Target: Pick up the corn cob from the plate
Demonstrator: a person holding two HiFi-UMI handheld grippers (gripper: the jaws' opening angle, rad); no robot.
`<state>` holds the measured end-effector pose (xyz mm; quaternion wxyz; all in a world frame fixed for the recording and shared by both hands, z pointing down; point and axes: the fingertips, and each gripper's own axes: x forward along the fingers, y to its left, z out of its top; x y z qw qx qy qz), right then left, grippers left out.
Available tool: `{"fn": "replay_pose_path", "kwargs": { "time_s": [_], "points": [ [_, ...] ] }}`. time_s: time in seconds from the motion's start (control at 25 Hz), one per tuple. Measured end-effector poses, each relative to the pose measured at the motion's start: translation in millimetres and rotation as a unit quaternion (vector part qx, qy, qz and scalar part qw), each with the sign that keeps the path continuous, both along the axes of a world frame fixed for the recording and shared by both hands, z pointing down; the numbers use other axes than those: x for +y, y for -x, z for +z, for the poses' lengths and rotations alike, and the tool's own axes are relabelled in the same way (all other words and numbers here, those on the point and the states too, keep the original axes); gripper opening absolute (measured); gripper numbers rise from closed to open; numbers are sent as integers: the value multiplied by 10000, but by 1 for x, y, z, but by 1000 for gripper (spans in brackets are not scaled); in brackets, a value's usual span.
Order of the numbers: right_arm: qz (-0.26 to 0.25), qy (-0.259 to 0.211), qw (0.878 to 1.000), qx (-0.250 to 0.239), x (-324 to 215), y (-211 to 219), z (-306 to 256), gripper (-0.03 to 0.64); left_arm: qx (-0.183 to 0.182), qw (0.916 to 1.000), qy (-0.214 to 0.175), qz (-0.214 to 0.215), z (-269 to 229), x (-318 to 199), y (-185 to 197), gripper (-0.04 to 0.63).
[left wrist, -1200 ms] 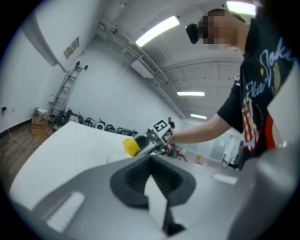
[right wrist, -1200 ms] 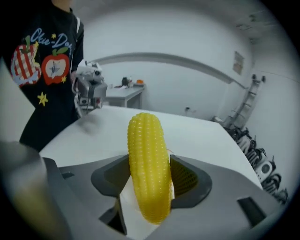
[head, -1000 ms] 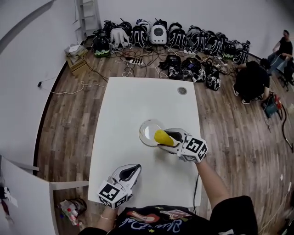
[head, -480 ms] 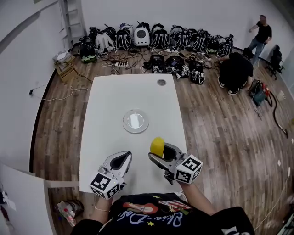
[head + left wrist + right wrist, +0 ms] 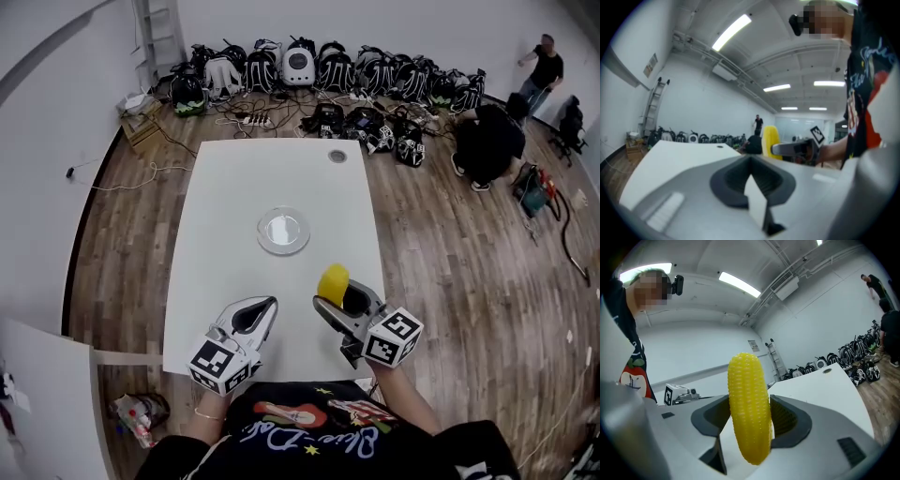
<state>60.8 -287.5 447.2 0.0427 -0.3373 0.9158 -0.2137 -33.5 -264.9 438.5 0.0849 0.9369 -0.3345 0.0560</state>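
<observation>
The yellow corn cob (image 5: 332,280) stands upright between the jaws of my right gripper (image 5: 336,298), which is shut on it and holds it above the near part of the white table (image 5: 234,187). In the right gripper view the corn cob (image 5: 749,413) fills the centre and my right gripper (image 5: 750,430) clamps its lower half. The round glass plate (image 5: 283,231) lies bare in the middle of the table, well beyond the cob. My left gripper (image 5: 265,310) hovers at the near left, shut with nothing in it. From the left gripper view the corn cob (image 5: 769,140) shows off to the right.
A round grommet (image 5: 337,157) sits near the table's far edge. Several backpacks (image 5: 323,67) and cables line the far wall on the wooden floor. A ladder (image 5: 155,37) leans at the back left. People (image 5: 487,141) are at the far right.
My right gripper has lifted the corn cob off the plate and drawn it back toward the near table edge. The plate is left bare. The left gripper has barely moved.
</observation>
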Motion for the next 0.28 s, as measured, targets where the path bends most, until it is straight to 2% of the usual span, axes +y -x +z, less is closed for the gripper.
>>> {"fn": "replay_pose_path", "kwargs": {
  "time_s": [0.28],
  "points": [
    [-15, -9, 9998, 177, -12, 0, 0, 267, -5, 10000, 18, -13, 0, -3, 3, -9]
  ]
}}
